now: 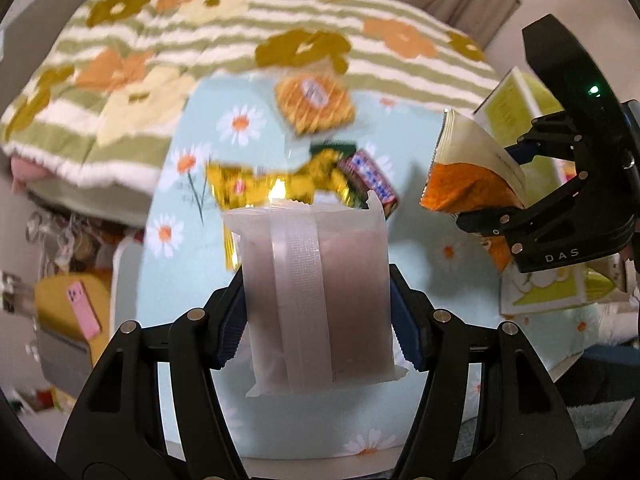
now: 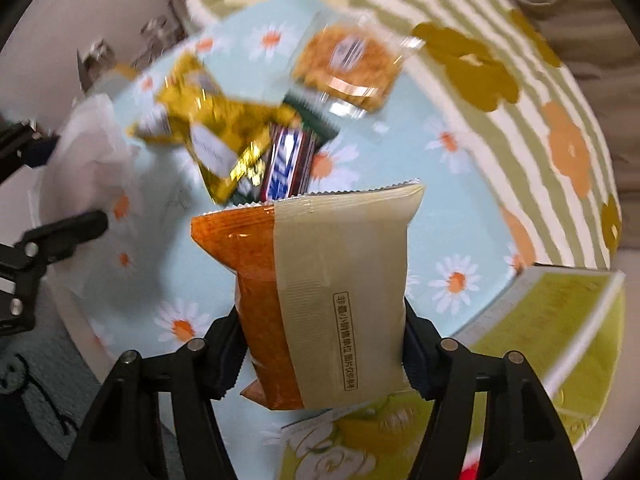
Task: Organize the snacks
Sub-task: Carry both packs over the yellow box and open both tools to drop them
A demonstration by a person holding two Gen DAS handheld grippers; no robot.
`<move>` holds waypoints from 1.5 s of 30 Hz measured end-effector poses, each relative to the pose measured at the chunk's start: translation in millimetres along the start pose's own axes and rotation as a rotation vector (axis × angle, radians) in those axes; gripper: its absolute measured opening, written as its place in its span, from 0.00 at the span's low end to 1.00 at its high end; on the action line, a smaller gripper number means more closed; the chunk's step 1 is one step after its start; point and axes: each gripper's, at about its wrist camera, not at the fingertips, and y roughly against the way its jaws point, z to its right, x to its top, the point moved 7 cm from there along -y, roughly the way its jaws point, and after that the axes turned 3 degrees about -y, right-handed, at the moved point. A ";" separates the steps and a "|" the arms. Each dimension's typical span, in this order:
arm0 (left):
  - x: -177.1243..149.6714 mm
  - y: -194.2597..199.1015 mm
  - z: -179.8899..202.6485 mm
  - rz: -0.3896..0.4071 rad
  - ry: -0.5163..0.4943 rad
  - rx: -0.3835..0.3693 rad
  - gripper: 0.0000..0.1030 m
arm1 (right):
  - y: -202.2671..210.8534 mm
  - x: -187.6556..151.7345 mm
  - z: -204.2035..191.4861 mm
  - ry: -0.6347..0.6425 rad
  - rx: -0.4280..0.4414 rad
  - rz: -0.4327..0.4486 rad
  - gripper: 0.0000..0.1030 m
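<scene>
My left gripper (image 1: 318,320) is shut on a frosted white snack packet (image 1: 316,300) with a brownish filling, held above the daisy-print cloth (image 1: 200,280). My right gripper (image 2: 324,344) is shut on an orange and beige snack packet (image 2: 320,296), also held in the air; it shows at the right of the left wrist view (image 1: 472,176). On the cloth lie gold foil packets (image 2: 208,128), a dark chocolate bar with a blue label (image 2: 286,164) and a clear-wrapped waffle-like cake (image 2: 348,64). The white packet shows at the left of the right wrist view (image 2: 92,148).
An open yellow-green box (image 2: 552,320) stands at the right on the cloth, below my right gripper. A striped flower blanket (image 1: 200,40) lies behind the cloth. A yellow seat with a pink phone (image 1: 82,312) is at the lower left.
</scene>
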 end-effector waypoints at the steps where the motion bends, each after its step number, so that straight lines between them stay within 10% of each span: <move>1: 5.0 5.5 2.2 0.014 -0.017 -0.007 0.58 | 12.3 1.5 1.6 -0.019 -0.012 0.024 0.59; 11: 51.9 49.2 33.8 0.115 -0.212 -0.102 0.58 | 97.3 -8.1 25.3 -0.305 0.001 0.197 0.59; 25: 101.3 74.0 157.8 0.182 -0.367 -0.234 0.58 | 172.7 -104.8 104.8 -0.597 -0.072 0.362 0.59; 45: 103.6 -0.3 348.3 0.075 -0.341 -0.245 0.58 | 140.2 -222.3 223.0 -0.722 -0.015 0.437 0.59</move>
